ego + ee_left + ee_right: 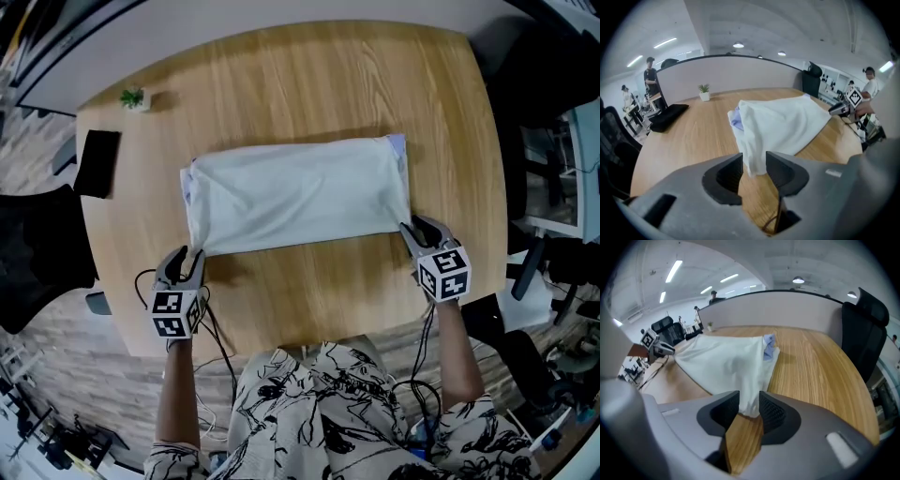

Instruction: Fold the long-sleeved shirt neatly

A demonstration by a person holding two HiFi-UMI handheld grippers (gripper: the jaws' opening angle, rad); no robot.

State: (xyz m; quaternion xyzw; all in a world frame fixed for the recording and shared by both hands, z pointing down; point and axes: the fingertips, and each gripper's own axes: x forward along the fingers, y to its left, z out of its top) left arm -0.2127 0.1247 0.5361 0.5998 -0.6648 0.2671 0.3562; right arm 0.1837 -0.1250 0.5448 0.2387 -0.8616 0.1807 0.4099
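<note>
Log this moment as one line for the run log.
shirt folded, lying on table | left gripper open, shirt corner between fingers | right gripper open, shirt corner between fingers

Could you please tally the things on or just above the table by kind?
Shirt: 1
Potted plant: 1
Black flat object: 1
Grippers: 2 (left gripper, right gripper)
Total: 5
</note>
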